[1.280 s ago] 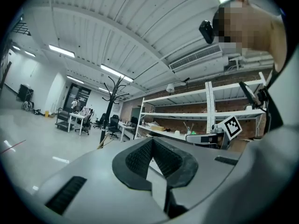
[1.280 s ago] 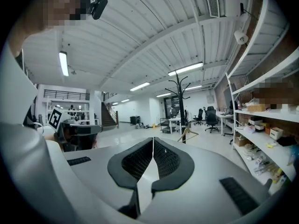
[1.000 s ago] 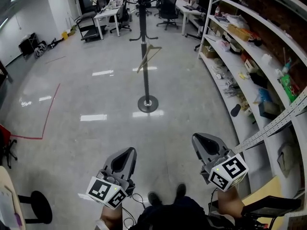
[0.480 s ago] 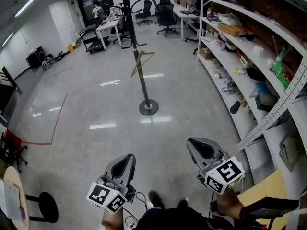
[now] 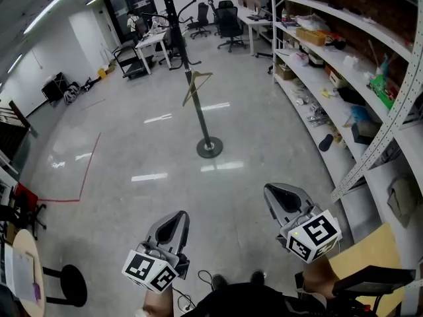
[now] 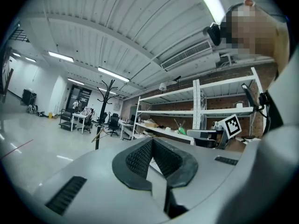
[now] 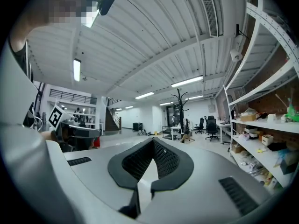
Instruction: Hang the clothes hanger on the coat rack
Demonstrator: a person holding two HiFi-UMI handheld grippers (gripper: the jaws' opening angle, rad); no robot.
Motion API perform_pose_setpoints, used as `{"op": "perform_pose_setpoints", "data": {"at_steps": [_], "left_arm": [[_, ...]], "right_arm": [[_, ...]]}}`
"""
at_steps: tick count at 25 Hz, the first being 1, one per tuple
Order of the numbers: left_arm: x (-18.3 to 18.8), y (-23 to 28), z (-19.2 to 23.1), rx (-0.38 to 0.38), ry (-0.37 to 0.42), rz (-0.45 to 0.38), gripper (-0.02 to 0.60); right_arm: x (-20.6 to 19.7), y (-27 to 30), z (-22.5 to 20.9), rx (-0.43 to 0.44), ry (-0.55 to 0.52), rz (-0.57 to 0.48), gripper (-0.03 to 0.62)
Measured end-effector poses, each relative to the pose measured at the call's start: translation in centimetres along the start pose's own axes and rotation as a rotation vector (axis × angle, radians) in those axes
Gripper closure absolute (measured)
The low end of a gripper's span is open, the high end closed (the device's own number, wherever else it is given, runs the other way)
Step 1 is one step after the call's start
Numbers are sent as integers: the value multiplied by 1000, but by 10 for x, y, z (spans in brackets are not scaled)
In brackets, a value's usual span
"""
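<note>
A black coat rack (image 5: 193,84) stands on the shiny grey floor a few steps ahead, with its round base (image 5: 209,148) on the floor. A pale wooden clothes hanger (image 5: 196,84) hangs from one of its lower hooks. Both grippers are low and close to the person's body, far from the rack. My left gripper (image 5: 177,216) is shut and empty. My right gripper (image 5: 277,191) is shut and empty as well. In the left gripper view the rack (image 6: 108,94) and hanger (image 6: 99,134) are small and distant. The right gripper view shows the rack (image 7: 179,104) far off.
Long white shelves (image 5: 344,65) with boxes and clutter run along the right. Desks and office chairs (image 5: 228,15) stand at the back, with a person (image 5: 134,24) there. A red tape line (image 5: 86,170) crosses the floor at left. A black stool (image 5: 66,286) sits low left.
The head view has shifted, so the rack sits a little further right and higher than half a second ago. The hanger stays on the rack. Both grippers remain shut and low.
</note>
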State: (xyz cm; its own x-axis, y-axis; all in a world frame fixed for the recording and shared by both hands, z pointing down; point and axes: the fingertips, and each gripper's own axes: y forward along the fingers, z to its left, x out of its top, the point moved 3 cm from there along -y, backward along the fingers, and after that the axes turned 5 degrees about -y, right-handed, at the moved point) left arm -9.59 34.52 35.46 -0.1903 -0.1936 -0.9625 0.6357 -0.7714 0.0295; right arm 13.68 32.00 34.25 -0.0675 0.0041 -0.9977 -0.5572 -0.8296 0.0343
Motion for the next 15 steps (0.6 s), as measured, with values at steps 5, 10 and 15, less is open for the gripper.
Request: {"op": "perform_pose_setpoints", "data": {"at_steps": [5,10,15], "left_arm": [[6,-24,7,1,9,-28,581],[2,-41,14,9,-12,-31,581],[-4,-48,15,5,-30,-24,581]], "right_arm": [[8,3,23,-4,-2,8,586],[10,3,45,6,-22,17,587],[8,-2,55,0,-12,26,586]]}}
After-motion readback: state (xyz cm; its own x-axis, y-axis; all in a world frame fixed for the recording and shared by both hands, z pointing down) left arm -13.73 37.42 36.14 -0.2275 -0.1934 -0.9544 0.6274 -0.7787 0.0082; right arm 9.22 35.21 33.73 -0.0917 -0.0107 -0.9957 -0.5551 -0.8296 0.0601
